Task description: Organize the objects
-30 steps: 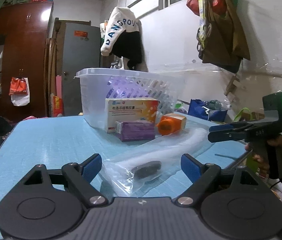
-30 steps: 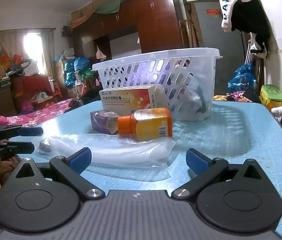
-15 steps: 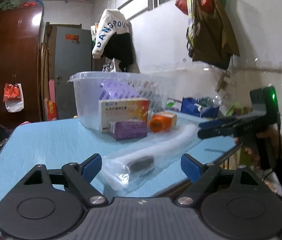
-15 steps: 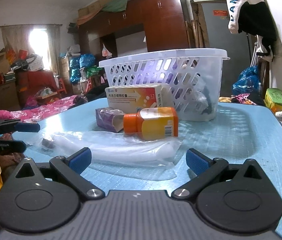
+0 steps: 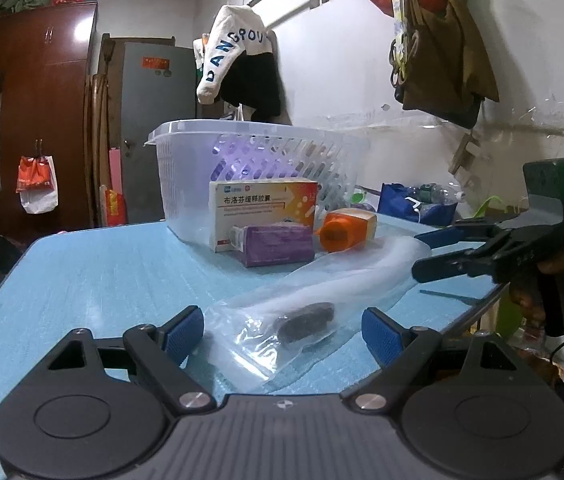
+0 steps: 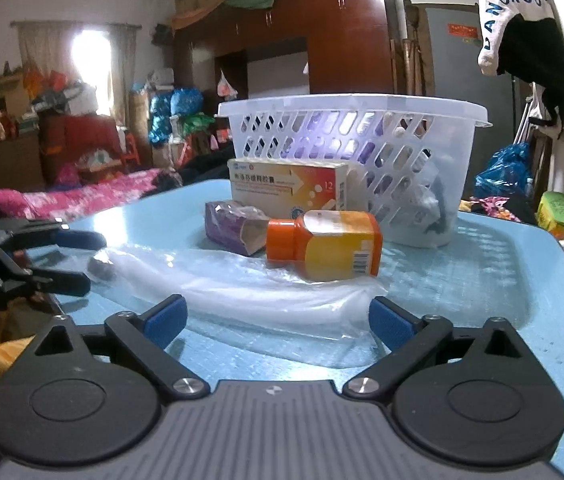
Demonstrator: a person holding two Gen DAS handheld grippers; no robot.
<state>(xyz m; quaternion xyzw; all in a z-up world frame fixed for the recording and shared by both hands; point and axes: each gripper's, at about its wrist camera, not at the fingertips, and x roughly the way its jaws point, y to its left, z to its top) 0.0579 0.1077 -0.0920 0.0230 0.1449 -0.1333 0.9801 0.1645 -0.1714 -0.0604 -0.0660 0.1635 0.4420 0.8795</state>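
On the blue tabletop [image 5: 94,276] lie one clear bag [image 5: 313,300], one purple box [image 5: 274,245], one orange bottle [image 6: 323,243] and one white carton [image 6: 287,189] before one basket [image 6: 421,152], both left tongs [image 5: 283,330] and right tongs [image 6: 278,318] wide open, empty.

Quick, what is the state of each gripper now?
Left gripper: open, holding nothing.
Right gripper: open, holding nothing.

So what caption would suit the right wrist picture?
Open right gripper faces a clear plastic bag, orange bottle and white basket.
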